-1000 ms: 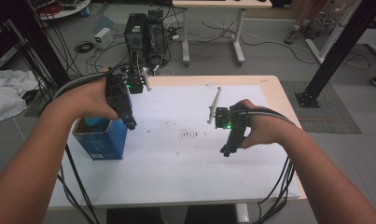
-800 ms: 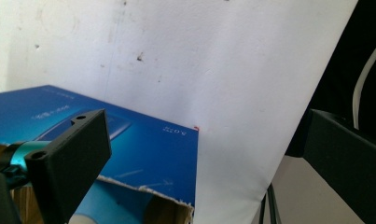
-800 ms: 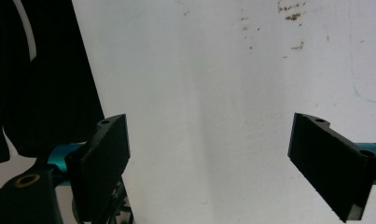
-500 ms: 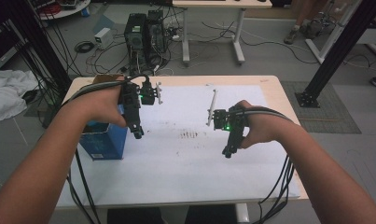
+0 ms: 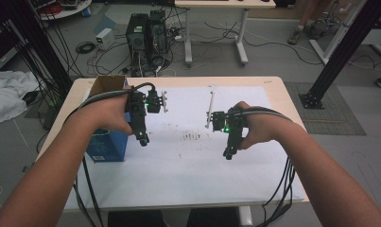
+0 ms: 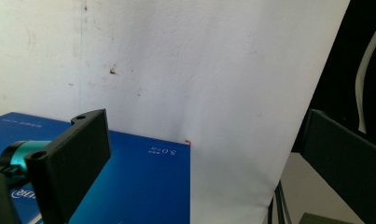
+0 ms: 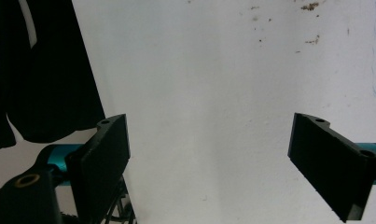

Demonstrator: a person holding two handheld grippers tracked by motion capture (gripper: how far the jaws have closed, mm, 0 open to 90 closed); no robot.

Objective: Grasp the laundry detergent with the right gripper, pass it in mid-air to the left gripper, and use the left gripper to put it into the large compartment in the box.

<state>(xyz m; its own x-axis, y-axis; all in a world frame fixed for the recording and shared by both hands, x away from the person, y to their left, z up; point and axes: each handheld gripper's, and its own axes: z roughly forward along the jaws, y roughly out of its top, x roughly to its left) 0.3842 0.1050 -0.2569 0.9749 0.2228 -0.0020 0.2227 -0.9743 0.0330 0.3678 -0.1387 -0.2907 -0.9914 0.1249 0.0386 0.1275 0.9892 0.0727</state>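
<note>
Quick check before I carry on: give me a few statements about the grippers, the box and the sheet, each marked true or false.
1. Both grippers are open and empty. True: the left gripper and right gripper each show jaws spread with nothing between them.
2. The blue box sits at the table's right edge. False: it sits at the left edge.
3. Brown specks mark the white sheet between the grippers. True.
4. The right gripper hangs over the box. False: it hangs over bare sheet.

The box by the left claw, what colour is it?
Blue, with small white print. The box shows best in the left gripper view.
</note>
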